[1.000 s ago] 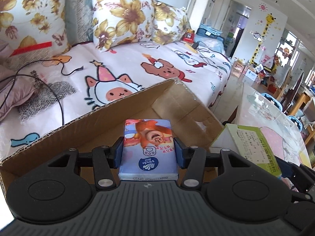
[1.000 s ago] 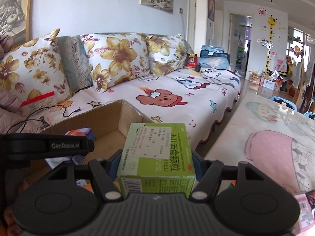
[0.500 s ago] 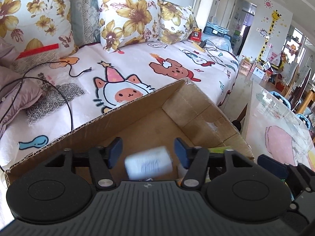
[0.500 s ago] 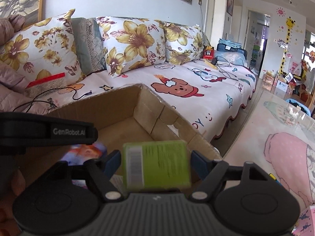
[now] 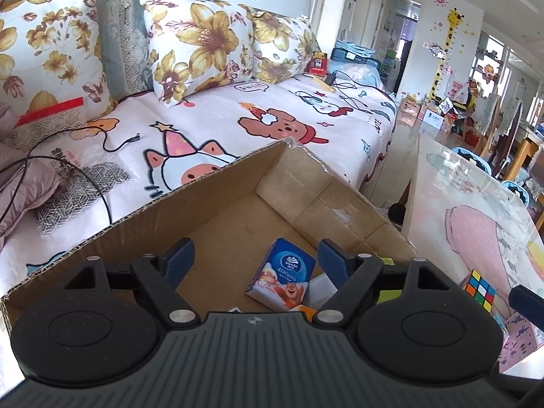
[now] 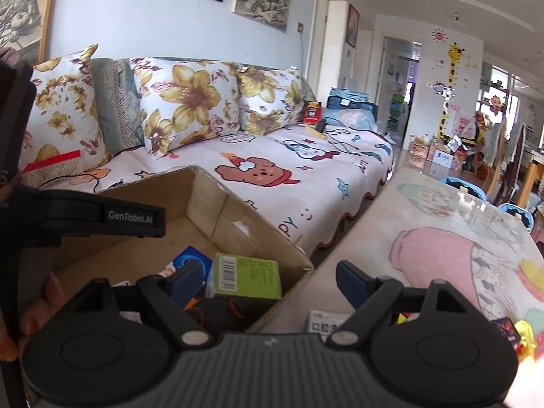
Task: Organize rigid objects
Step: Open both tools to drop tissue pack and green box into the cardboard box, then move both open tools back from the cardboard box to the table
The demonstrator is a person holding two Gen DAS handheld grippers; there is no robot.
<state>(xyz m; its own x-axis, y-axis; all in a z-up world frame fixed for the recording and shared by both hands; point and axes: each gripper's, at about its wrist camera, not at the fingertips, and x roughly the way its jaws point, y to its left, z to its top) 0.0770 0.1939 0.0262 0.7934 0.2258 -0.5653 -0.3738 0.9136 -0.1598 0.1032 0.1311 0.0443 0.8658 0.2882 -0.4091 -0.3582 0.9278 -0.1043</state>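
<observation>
Both packs have dropped into the cardboard box (image 5: 217, 200): left gripper (image 5: 255, 255) and right gripper (image 6: 268, 282) opening (nothing between).

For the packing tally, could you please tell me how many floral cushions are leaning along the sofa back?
3: one large floral cushion at left, one in the middle, one at right; others may be out of view.

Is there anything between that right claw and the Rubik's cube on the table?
Nothing visible does. The Rubik's cube sits on the bare table beside the cardboard box; the right gripper, jaws opening and empty, is nearby.
</observation>
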